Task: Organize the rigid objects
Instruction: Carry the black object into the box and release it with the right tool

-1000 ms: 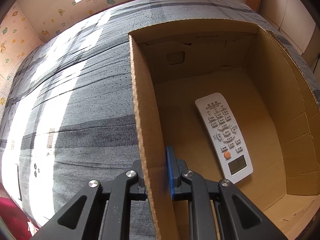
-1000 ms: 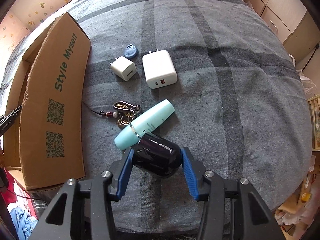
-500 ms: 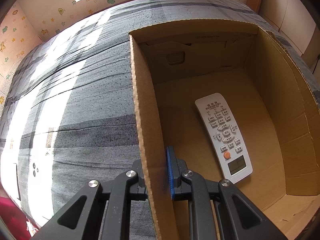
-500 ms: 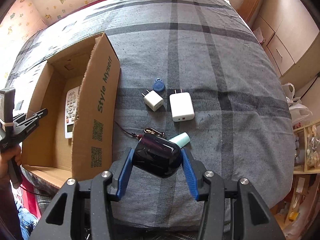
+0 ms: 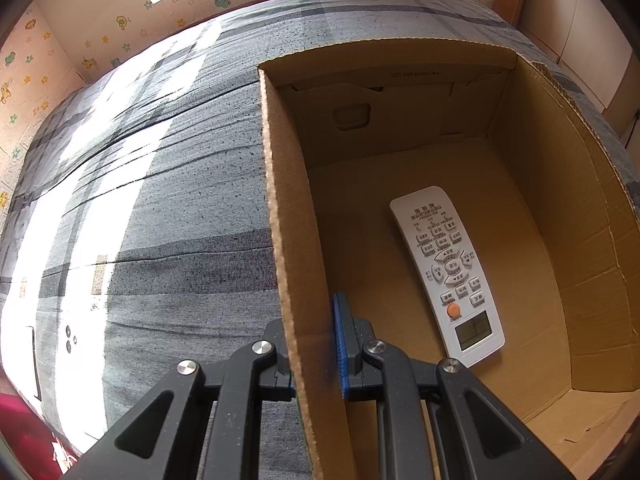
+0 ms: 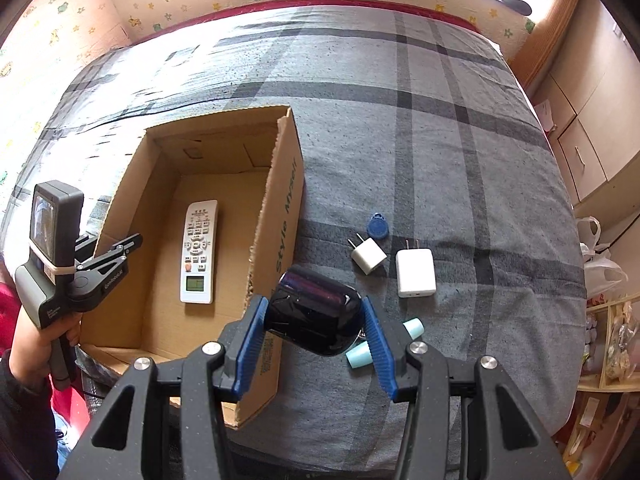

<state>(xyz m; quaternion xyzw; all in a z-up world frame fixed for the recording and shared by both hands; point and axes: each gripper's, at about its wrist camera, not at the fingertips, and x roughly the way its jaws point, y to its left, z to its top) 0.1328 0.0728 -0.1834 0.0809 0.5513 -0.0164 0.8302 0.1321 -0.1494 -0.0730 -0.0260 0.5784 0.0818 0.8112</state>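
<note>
Here, the glossy black rounded jar (image 6: 316, 316) sits tilted between blue fingers (image 6: 250, 344).

Left wrist view: close, looking steeply down along the cardboard box (image 5: 294, 248) wall. Right wrist view: higher, looking down over the bed (image 6: 440, 128). Both share box interior and white remote (image 5: 446, 270).

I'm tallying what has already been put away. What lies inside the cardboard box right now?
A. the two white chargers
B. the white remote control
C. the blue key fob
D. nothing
B: the white remote control lies alone on the floor of the cardboard box, while the chargers and fob sit outside on the bedspread.
</note>
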